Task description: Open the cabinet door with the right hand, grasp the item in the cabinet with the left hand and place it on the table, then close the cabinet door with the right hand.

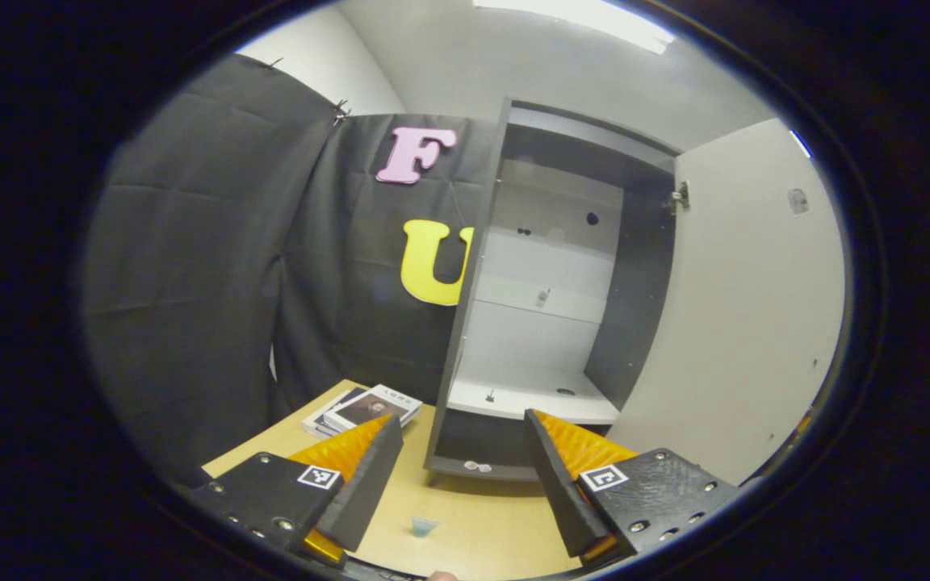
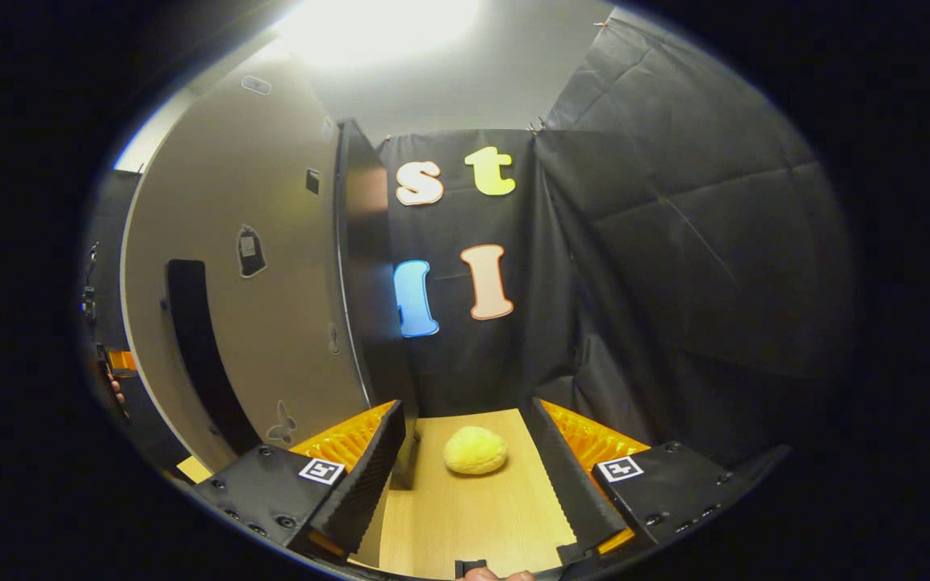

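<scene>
Left gripper (image 1: pixel 465 472) held level over the surface (image 1: pixel 473 524), fingers apart and empty, aimed at the open cabinet (image 1: pixel 546 323) — door (image 1: pixel 739 323) swung wide beyond the right finger. Right gripper (image 2: pixel 469 476) likewise level, fingers spread — yellow bun-like item (image 2: pixel 475 450) resting on the surface between their tips, touching neither.

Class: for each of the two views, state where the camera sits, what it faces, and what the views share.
Left gripper view: rides the left gripper, jaws open, facing the open cabinet.
Right gripper view: rides the right gripper, jaws open, facing a yellow bun on the table.
Shared: the cabinet door.
</scene>
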`<state>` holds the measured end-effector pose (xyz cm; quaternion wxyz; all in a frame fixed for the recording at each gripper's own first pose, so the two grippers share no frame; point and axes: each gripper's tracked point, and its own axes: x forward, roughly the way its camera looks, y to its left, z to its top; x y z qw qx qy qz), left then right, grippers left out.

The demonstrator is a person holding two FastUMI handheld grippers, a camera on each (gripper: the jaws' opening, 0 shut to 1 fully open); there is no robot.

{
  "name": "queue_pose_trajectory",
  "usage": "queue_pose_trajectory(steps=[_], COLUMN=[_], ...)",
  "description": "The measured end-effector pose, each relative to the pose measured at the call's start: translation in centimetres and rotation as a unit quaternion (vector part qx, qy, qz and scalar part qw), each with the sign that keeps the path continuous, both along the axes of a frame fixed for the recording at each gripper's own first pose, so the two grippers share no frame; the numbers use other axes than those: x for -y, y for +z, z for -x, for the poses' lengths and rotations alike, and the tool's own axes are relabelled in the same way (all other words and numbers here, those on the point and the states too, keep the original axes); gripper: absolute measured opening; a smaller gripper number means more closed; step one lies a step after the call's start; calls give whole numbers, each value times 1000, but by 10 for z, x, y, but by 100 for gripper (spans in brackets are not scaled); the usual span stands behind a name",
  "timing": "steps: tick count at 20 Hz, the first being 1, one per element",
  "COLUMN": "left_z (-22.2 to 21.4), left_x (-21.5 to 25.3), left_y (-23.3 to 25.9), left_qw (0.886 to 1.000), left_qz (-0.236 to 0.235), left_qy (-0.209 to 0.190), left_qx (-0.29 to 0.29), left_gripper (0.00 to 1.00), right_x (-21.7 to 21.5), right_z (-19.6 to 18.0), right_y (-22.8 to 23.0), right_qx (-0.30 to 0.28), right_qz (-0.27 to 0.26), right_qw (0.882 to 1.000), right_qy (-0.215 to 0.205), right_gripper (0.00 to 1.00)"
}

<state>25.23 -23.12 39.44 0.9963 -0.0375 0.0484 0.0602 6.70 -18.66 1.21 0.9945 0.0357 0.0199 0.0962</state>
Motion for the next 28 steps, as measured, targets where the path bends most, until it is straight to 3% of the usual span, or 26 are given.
queue_pose_trajectory(steps=[1, 3, 8, 10, 11, 13, 14, 15, 18, 19, 21, 28], left_z=[-5, -11, -29, -36, -40, -47, -50, -53, -58, -61, -65, -76], left_x=[-5, -12, -24, -34, -39, -52, -59, -67, -92, -101, -111, -146], left_y=[3, 6, -8, -17, -18, -18, -18, -16, -12, -7, -3, -6], left_qw=[1000, 1000, 1000, 1000, 999, 999, 999, 999, 999, 999, 998, 998], left_qz=[-6, -14, -10, -10, -10, -12, -13, -15, -30, -36, -42, -20], left_qy=[8, 16, -9, -20, -25, -34, -37, -40, -35, -33, -36, -51], left_qx=[2, 4, -3, -16, -21, -24, -23, -22, -15, -9, -1, 6], left_gripper=[92, 88, 90, 92, 89, 92, 89, 89, 93, 88, 89, 92], right_x=[-9, -20, -40, -51, -52, -49, -52, -55, -66, -70, -79, -151], right_z=[2, 8, 31, 37, 41, 48, 49, 50, 53, 55, 61, 74], right_y=[2, 9, 16, 16, 14, 11, 11, 15, 19, 18, 17, 10], right_qx=[-3, -3, -12, -17, -20, -27, -25, -19, -23, -26, -27, -36], right_qz=[0, 1, 32, 34, 35, 33, 29, 27, 29, 27, 20, -23], right_qw=[1000, 1000, 999, 999, 999, 999, 999, 999, 997, 997, 996, 997], right_qy=[10, 22, 23, 19, 4, -26, -34, -40, -62, -70, -85, -70], right_gripper=[98, 98, 98, 92, 92, 95, 91, 95, 95, 95, 95, 96])
